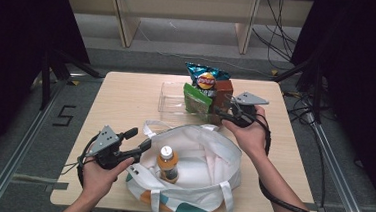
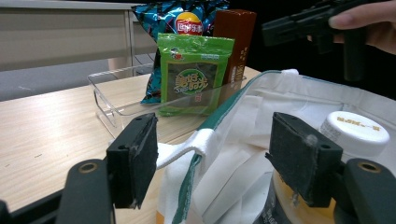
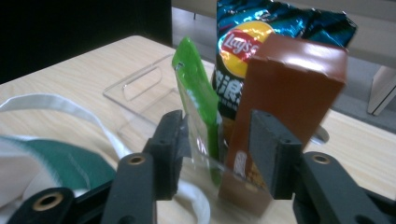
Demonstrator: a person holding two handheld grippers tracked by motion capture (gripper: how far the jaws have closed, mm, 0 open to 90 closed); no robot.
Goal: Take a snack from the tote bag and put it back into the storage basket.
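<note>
A clear plastic bin (image 1: 171, 97) on the table holds a blue chips bag (image 1: 206, 77), a green snack packet (image 1: 197, 100) and a brown box (image 1: 223, 91), all upright. My right gripper (image 1: 220, 113) is open at the bin's near corner. In the right gripper view (image 3: 219, 156) its jaws straddle the green packet (image 3: 198, 93) and the edge of the brown box (image 3: 289, 84). A white tote bag (image 1: 207, 157) with green trim lies open in front, with an orange drink bottle (image 1: 168, 162) standing inside. My left gripper (image 2: 215, 158) is open around the bag's left rim (image 2: 201, 140).
The wooden table (image 1: 121, 101) has bare room left of the bin and the bag. Beyond its far edge stand wooden desk legs (image 1: 124, 21) and loose cables (image 1: 280, 42) on the floor. Dark curtains hang on both sides.
</note>
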